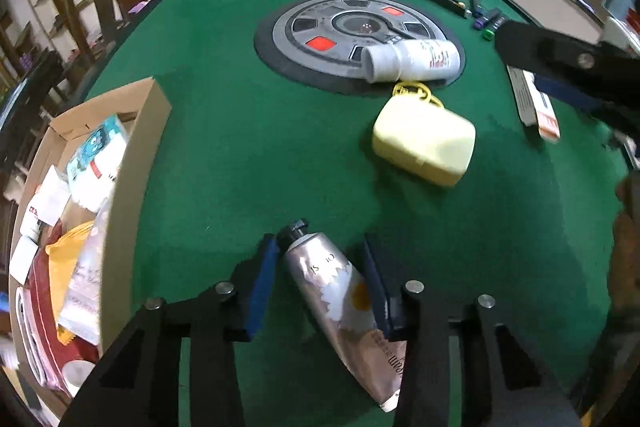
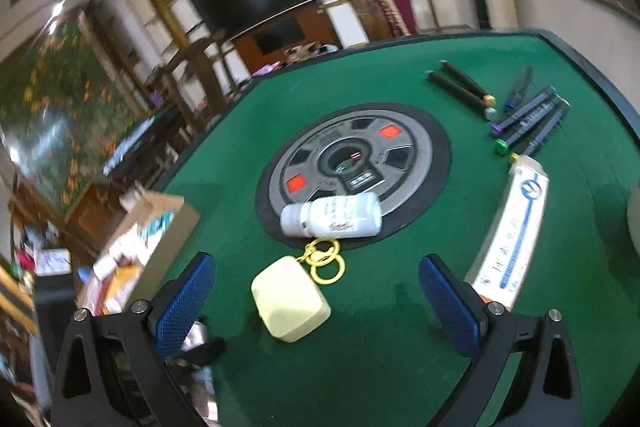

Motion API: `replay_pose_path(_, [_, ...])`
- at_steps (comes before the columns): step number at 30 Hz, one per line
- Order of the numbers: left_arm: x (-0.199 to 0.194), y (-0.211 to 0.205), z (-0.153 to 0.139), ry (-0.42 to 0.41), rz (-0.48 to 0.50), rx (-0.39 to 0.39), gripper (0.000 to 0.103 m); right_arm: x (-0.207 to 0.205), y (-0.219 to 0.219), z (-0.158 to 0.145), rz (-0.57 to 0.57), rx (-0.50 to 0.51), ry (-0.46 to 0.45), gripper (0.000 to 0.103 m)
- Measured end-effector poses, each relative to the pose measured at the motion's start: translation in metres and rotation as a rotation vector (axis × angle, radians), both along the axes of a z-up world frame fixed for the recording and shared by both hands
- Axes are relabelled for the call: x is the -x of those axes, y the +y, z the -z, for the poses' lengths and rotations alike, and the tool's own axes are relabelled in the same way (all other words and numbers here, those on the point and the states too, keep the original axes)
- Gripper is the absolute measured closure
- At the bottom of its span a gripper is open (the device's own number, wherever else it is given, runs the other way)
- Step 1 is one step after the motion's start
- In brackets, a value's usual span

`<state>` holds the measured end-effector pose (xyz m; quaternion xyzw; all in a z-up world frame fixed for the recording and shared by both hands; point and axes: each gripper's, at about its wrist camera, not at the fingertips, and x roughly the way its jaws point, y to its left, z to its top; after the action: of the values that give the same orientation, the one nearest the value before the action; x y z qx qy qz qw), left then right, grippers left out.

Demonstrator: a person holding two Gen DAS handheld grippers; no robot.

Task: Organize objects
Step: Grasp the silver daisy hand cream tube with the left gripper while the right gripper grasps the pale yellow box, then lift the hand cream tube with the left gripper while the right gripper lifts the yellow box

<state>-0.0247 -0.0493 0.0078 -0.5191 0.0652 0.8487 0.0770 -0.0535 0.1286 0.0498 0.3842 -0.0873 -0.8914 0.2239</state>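
My left gripper [image 1: 320, 251] is open around a silver daisy-print tube [image 1: 338, 291] that lies on the green felt; its blue pads stand on either side of the tube, with a gap on each side. A pale yellow case [image 1: 424, 143] with a yellow chain lies beyond, and a white bottle [image 1: 412, 61] lies on its side on the grey dial. My right gripper [image 2: 316, 283] is open and empty, above the yellow case [image 2: 290, 301]. The white bottle [image 2: 332, 213] and a long white box [image 2: 512, 227] lie further out.
A cardboard box [image 1: 136, 163] full of packets stands at the left table edge. Black sticks [image 2: 460, 87] and several markers [image 2: 528, 119] lie at the far right. The round grey dial [image 2: 352, 163] is set in the table's middle.
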Motion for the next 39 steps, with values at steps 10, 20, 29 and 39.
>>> replay_pose_path(10, [-0.018, -0.025, 0.000, 0.016, 0.028, -0.045, 0.064, -0.003, -0.046, 0.028, -0.138, -0.224, 0.002, 0.020])
replay_pose_path(20, [-0.028, -0.034, -0.003, -0.019, 0.023, -0.050, 0.064, 0.003, -0.083, 0.045, -0.202, -0.411, 0.024, 0.035])
replay_pose_path(29, [-0.031, -0.030, -0.003, 0.015, 0.020, -0.037, 0.074, -0.004, -0.074, 0.038, -0.175, -0.368, 0.052, 0.052])
replay_pose_path(39, [-0.031, -0.038, -0.010, 0.037, -0.037, -0.137, 0.074, -0.010, -0.067, 0.020, -0.152, -0.310, 0.096, 0.052])
